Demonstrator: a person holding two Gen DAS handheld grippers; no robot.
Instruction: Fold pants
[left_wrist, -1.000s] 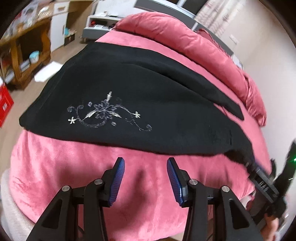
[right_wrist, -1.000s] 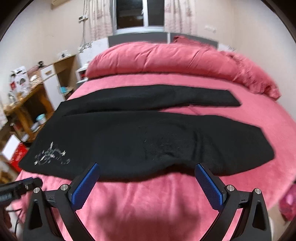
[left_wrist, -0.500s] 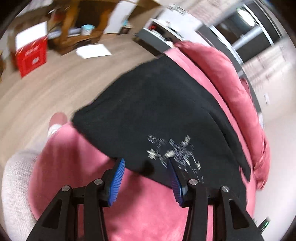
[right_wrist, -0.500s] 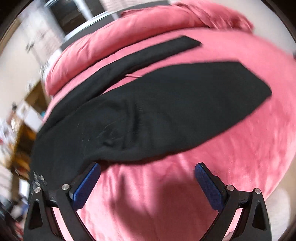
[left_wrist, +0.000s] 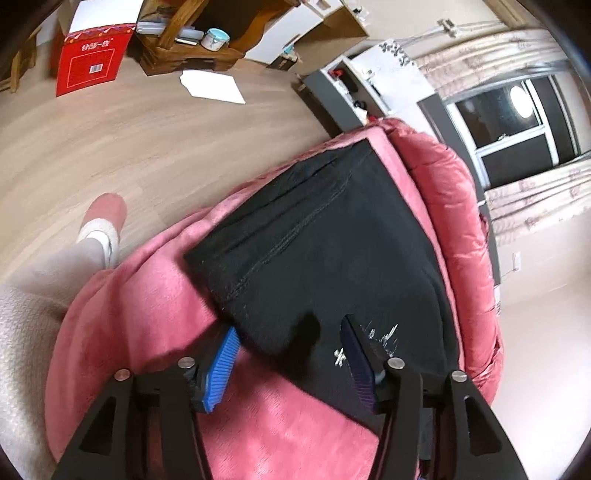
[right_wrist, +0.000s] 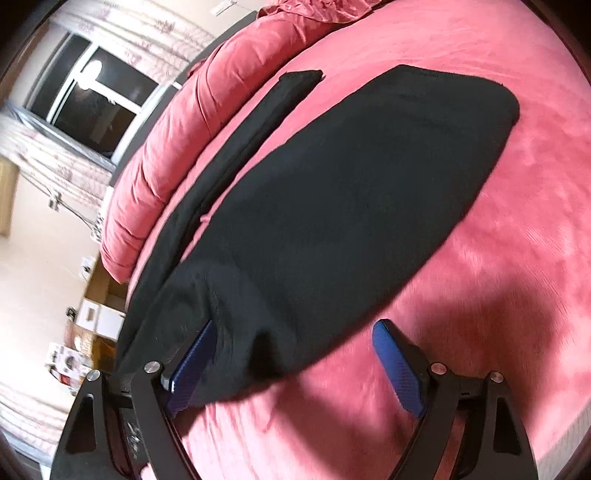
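Observation:
Black pants (left_wrist: 332, 243) lie spread flat on a pink bed, with white embroidery (left_wrist: 380, 338) near the waist. In the right wrist view the near leg (right_wrist: 351, 206) and the far leg (right_wrist: 258, 122) run away across the bed. My left gripper (left_wrist: 288, 354) is open, its jaws standing either side of the near waist corner of the pants. My right gripper (right_wrist: 291, 362) is open wide, its jaws straddling the near edge of the pants around the crotch area. Neither holds cloth.
The pink bedspread (left_wrist: 155, 310) ends at a rounded edge over a wooden floor (left_wrist: 110, 147). A person's leg and foot (left_wrist: 99, 229) stand beside the bed. A rolled pink duvet (right_wrist: 207, 122) lies along the far side. Red box (left_wrist: 92, 59) and wooden shelf are on the floor.
Both grippers have swung and tilted sharply and come down to the near edge of the pants. The left moved toward the waist corner, the right toward the middle. Both stay open.

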